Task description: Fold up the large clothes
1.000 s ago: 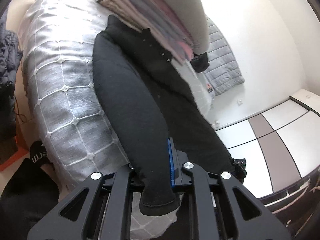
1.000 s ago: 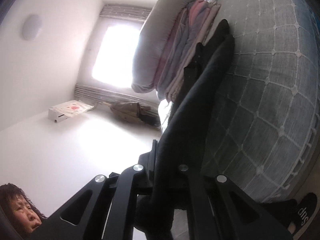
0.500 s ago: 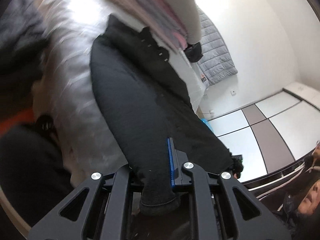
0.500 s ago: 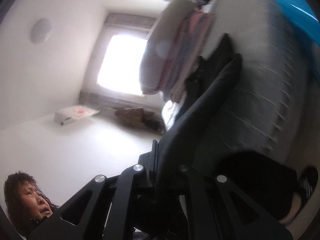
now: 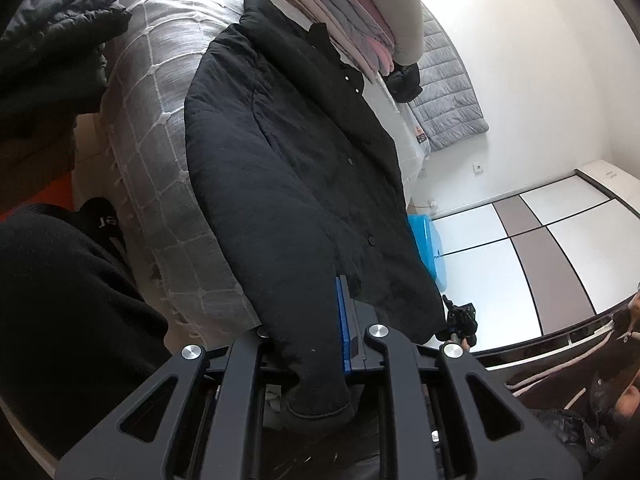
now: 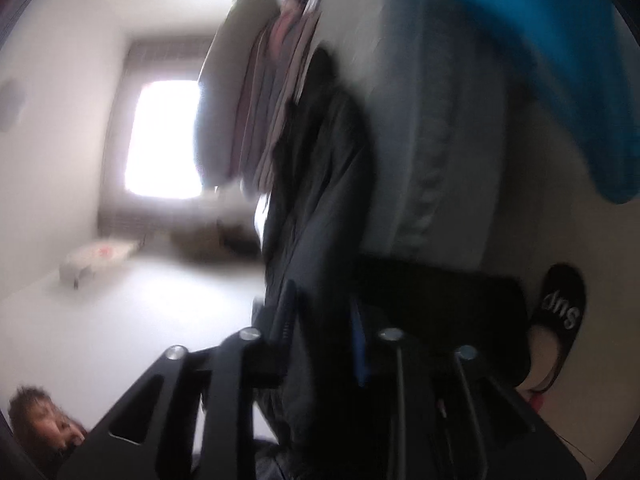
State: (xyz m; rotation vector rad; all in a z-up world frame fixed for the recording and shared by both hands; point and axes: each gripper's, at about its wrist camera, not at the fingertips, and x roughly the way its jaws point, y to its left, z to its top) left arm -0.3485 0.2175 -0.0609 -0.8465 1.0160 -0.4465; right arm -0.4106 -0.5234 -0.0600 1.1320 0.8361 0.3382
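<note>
Since a second ago, the black coat (image 5: pixel 296 168) is lying wider across the grey checked bed (image 5: pixel 160 80), its buttoned front now showing below the stacked bedding (image 5: pixel 360 12). To do this well, the person should be keeping the hem taut and level while laying it down, letting go only once it is resting flat. The left gripper (image 5: pixel 316 364) is clamping nearly closed jaws on the coat's hem. The right gripper (image 6: pixel 320 328) is opening its jaws, dark cloth hanging between them in a blurred view.
</note>
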